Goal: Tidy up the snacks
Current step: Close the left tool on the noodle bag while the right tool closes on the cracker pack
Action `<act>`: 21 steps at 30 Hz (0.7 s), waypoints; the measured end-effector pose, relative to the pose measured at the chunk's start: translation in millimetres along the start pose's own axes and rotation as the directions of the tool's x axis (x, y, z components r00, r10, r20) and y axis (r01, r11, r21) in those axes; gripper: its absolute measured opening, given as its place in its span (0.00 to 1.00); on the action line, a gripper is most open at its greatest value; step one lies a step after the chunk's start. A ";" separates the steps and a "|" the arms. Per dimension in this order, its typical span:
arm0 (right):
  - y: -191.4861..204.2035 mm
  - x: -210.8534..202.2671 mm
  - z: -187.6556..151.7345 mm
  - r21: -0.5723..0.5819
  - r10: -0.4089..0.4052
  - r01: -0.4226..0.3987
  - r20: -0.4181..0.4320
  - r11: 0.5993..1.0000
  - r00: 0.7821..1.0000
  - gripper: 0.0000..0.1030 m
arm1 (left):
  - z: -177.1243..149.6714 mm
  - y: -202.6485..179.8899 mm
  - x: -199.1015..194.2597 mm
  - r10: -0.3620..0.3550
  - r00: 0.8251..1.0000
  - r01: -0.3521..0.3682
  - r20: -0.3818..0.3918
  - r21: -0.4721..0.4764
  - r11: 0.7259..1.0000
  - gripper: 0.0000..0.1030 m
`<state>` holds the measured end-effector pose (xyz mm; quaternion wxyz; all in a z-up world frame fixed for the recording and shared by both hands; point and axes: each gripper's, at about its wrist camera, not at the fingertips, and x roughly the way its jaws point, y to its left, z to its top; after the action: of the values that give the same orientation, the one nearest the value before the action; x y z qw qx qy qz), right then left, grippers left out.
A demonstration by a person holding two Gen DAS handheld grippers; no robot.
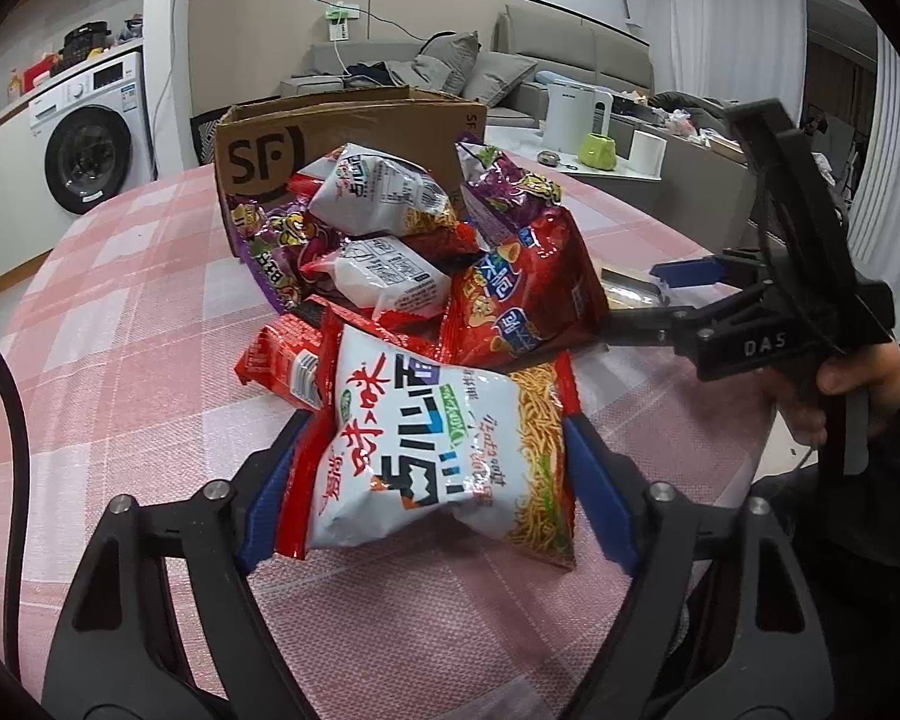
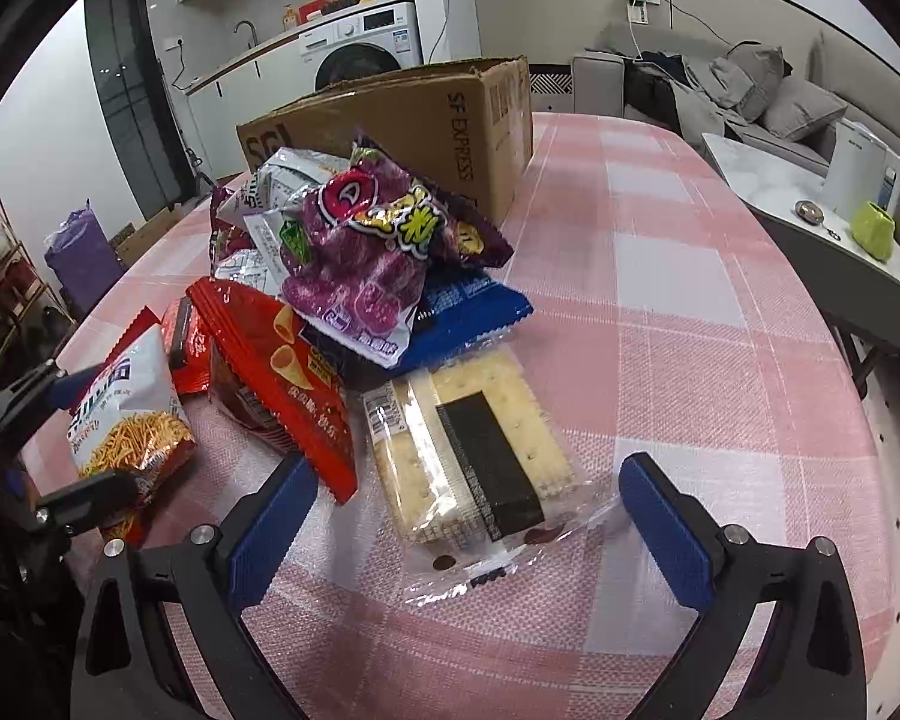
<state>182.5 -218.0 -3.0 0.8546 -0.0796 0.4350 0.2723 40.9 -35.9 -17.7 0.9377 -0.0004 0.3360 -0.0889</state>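
1. A heap of snack packets (image 1: 402, 252) is lying on a table under a pink-and-white checked cloth (image 1: 120, 312), spilling out in front of a brown cardboard box (image 1: 354, 138).
2. The box is showing "SF" in black on one face and "SF EXPRESS" running down the corner of another.
3. The left gripper (image 1: 438, 492) is closing in on a white-and-red noodle-snack bag (image 1: 444, 450); its blue pads are sitting against both side edges of the bag, pinching it. Large Chinese characters are printed on the front; I cannot make them out for certain.
4. That bag is resting at the near edge of the heap, touching a red packet (image 1: 282, 366) behind it.
5. The right gripper (image 2: 468, 516) is standing wide open, its blue fingers (image 2: 270, 534) either side of a clear-wrapped pack of pale crackers (image 2: 468, 456) with a dark label strip, touching neither edge. The label print is too small to read.
6. The crackers are lying flat on the cloth, just beside a red bag picturing cone-shaped crisps (image 2: 282, 384).
7. A purple bag with a grape picture (image 2: 384, 240) is lying on top of a blue packet (image 2: 468, 312).
8. Seen from the left wrist, a hand (image 1: 864, 378) is gripping the right tool's handle, which is marked "DAS".
9. A white washing machine (image 1: 90, 132) is standing against the far wall.
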 end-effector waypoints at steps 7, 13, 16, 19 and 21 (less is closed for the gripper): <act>10.4 7.4 2.5 -0.079 -0.052 0.052 0.004 0.995 0.999 0.83 | -0.2 -0.9 -5.0 -0.004 1.000 0.004 0.011 0.010 1.000 0.68; 9.3 -0.5 -5.1 -0.074 -0.046 0.048 0.026 0.996 0.999 0.68 | -1.2 0.5 -8.9 -0.010 1.000 0.010 0.020 0.005 1.000 0.64; 10.5 -4.3 -8.9 -0.073 -0.045 0.048 0.036 0.996 0.998 0.65 | -1.5 0.9 -12.0 -0.009 0.999 0.009 0.030 0.004 1.000 0.62; 12.4 -9.1 -13.7 -0.066 -0.046 0.049 0.051 0.997 0.998 0.64 | -1.2 3.1 -14.1 -0.009 0.999 0.009 0.039 -0.003 1.000 0.61; 12.8 -11.2 -15.7 -0.061 -0.041 0.045 0.056 0.997 0.998 0.64 | -1.0 4.3 -15.2 -0.006 0.999 0.007 0.044 -0.006 1.000 0.60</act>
<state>159.4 -217.5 -2.4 0.8690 -0.1081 0.4008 0.2693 29.4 -29.1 -9.2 0.9446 -0.0061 0.3154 -0.0910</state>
